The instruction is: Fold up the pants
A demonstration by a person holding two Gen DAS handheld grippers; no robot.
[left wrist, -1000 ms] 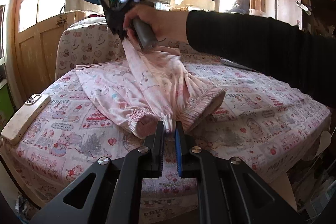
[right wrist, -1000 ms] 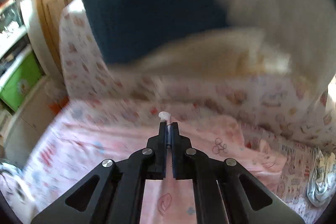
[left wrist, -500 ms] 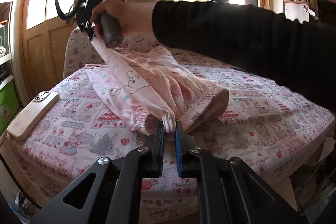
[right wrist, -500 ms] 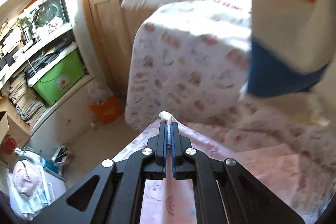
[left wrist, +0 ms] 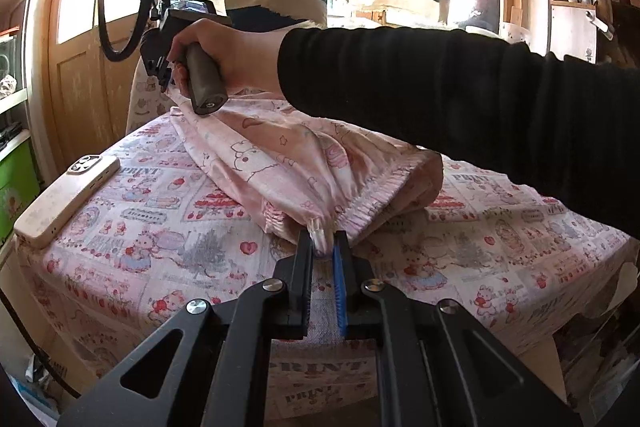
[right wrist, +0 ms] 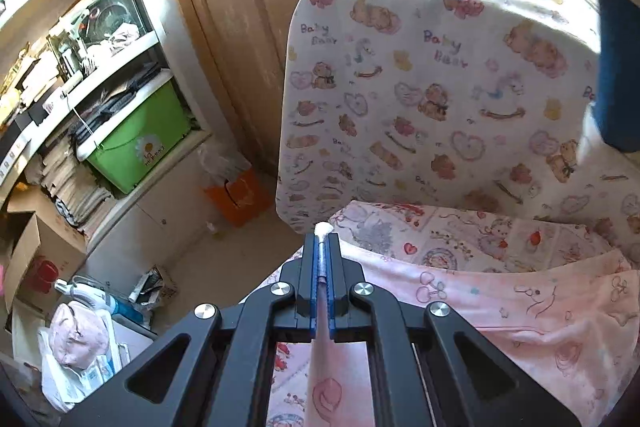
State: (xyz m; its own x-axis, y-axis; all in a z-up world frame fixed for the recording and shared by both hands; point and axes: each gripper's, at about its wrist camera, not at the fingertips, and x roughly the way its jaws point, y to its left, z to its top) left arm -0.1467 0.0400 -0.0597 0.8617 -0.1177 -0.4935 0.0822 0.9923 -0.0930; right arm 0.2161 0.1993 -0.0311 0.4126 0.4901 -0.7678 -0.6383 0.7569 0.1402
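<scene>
A phone [left wrist: 66,195] lay at the printed tablecloth's [left wrist: 168,239] left edge. The pink pajama pants [left wrist: 304,163] stretched across it, waistband pinched in the left gripper [left wrist: 323,247], leg end clamped in the right gripper [right wrist: 321,259]; even tension would likely fold cleanly.

My right gripper [right wrist: 321,259] is clamped on a fold of the pink pants [right wrist: 500,311], a white bit of cloth poking out past the tips. The pants spread right over the patterned tablecloth [right wrist: 460,231]. Beyond stands a chair back [right wrist: 432,87] in teddy-bear print. Far left, I see shelves holding a green bin [right wrist: 136,139].
</scene>
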